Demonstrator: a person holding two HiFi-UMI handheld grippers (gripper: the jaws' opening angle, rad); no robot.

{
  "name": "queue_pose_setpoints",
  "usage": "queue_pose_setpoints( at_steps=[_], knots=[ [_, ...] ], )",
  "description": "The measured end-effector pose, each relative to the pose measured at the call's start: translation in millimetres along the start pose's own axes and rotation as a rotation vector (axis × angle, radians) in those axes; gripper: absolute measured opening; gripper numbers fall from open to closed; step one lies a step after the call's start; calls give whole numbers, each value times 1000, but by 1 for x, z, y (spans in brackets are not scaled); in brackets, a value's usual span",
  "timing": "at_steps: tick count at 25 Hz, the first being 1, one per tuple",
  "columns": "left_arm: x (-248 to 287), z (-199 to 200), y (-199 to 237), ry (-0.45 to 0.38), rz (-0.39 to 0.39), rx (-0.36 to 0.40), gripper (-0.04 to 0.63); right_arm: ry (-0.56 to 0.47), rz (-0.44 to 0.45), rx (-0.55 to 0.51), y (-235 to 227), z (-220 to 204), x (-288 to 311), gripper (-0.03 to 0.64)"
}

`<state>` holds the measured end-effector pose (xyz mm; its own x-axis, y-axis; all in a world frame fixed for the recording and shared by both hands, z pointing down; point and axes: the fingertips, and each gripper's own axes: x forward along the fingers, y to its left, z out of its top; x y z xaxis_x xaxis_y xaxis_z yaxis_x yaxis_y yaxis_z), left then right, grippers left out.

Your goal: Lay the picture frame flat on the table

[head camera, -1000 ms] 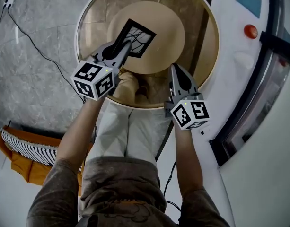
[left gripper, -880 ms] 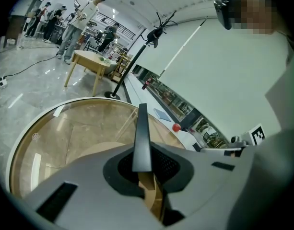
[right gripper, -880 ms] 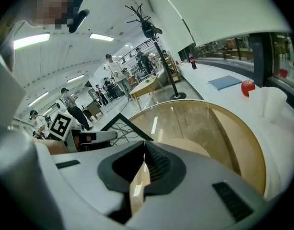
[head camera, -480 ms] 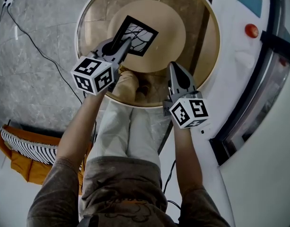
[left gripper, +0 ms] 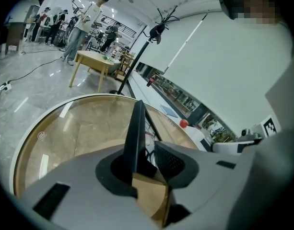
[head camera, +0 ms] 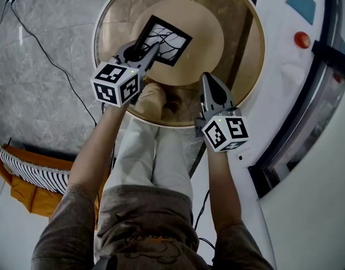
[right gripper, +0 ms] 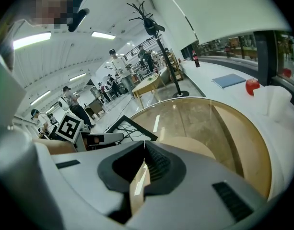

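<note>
Nearest, over the surface's [head camera: 240, 66] near edge: right gripper [head camera: 207, 79], fingers closed on nothing. Beyond: left gripper [head camera: 149, 50], fingers just opening, loose around the frame's [head camera: 164, 40] near-left corner. Mid-surface, long axis far-left to near-right.

A large open lab hall: polished stone floor [left gripper: 22, 80] with a cable [head camera: 48, 58] across it, strip lights [right gripper: 29, 40] overhead, people [left gripper: 84, 23] standing round worktables [left gripper: 91, 59] cluttered with gear
</note>
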<state>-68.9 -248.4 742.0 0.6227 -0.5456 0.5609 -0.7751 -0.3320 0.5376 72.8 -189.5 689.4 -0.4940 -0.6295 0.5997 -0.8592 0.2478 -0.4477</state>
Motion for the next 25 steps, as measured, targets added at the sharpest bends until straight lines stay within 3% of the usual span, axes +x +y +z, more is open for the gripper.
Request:
queue_pose_setpoints(
  at_steps=[14,25],
  knots=[
    [7,-13,23,17,81,10,225,20,6,6,-4,-7,3,20],
    [9,-22,35,45,106,-22,265,31,18,14,1,-13,8,20]
  ],
)
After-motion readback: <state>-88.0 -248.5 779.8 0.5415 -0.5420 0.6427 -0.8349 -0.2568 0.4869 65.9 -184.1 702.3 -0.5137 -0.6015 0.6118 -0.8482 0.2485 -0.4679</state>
